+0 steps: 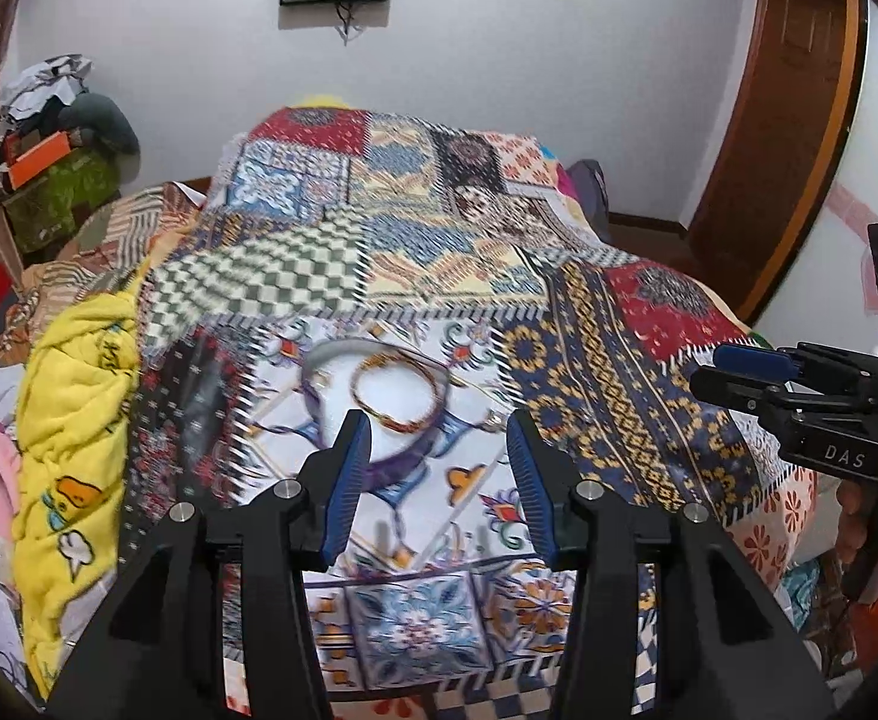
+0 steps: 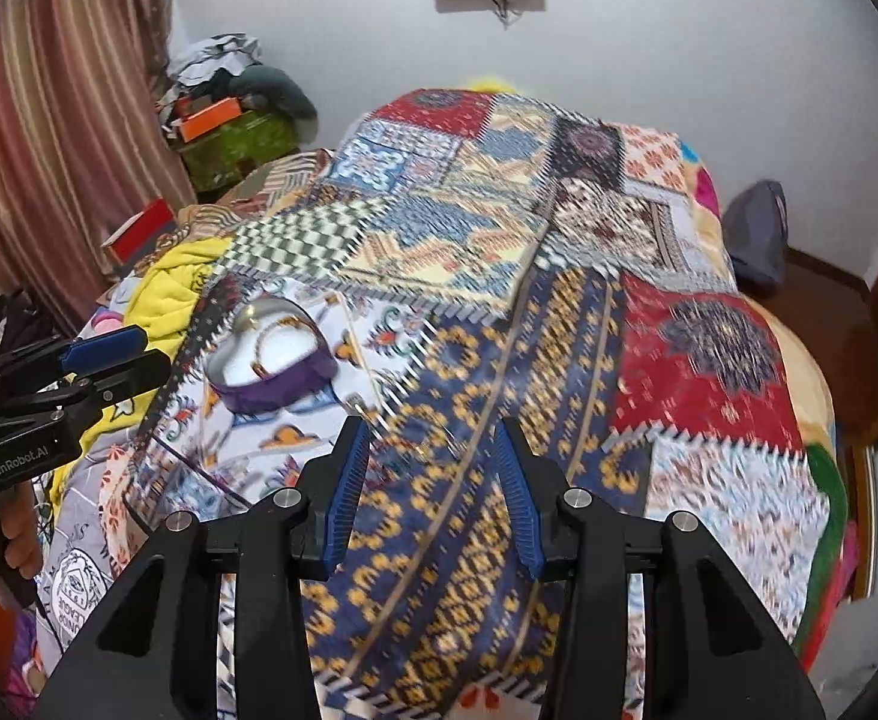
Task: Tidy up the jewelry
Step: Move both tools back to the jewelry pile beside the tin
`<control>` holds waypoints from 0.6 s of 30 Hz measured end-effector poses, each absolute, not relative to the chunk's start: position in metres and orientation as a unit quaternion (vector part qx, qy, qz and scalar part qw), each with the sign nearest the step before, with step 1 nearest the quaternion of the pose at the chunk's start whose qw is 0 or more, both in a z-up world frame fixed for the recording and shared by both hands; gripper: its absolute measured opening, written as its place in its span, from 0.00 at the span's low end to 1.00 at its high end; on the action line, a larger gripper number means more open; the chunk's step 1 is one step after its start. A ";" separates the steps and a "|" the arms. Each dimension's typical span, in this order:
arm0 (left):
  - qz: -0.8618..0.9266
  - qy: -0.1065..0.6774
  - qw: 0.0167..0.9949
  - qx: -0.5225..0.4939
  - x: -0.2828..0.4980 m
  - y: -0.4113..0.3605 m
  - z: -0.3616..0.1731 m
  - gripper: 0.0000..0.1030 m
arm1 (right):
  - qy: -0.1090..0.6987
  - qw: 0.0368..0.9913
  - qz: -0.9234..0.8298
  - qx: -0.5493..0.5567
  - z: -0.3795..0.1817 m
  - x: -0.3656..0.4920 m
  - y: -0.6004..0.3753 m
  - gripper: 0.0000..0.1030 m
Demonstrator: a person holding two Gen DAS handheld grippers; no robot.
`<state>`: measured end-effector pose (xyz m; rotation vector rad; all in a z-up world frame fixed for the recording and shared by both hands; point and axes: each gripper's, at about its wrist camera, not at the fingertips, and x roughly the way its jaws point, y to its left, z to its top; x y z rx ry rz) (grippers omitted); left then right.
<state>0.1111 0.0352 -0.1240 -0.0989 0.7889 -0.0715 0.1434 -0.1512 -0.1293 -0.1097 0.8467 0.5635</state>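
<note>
From the left wrist, the left tool (image 1: 439, 438) hung wide open and empty over a heart-shaped purple box with white lining (image 1: 342, 414), which held a gold beaded bangle (image 1: 396, 390) on the patchwork bedspread (image 1: 589, 330). A hasty closing might tip the box on soft bedding.

From the right wrist, the right tool (image 2: 432, 450) was likewise spread and empty, the box lying well left. A crumpled yellow blanket (image 2: 162, 288) crowded that side.

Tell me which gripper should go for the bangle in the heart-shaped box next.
Left. The left gripper is open and lined up with the bangle in the heart-shaped box. The right gripper, also open, sits off to the side over bare quilt.
</note>
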 end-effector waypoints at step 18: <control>-0.102 0.471 0.875 -0.044 0.151 -0.030 -0.199 0.30 | 0.456 0.846 0.272 -0.036 -0.172 0.143 -0.176 0.38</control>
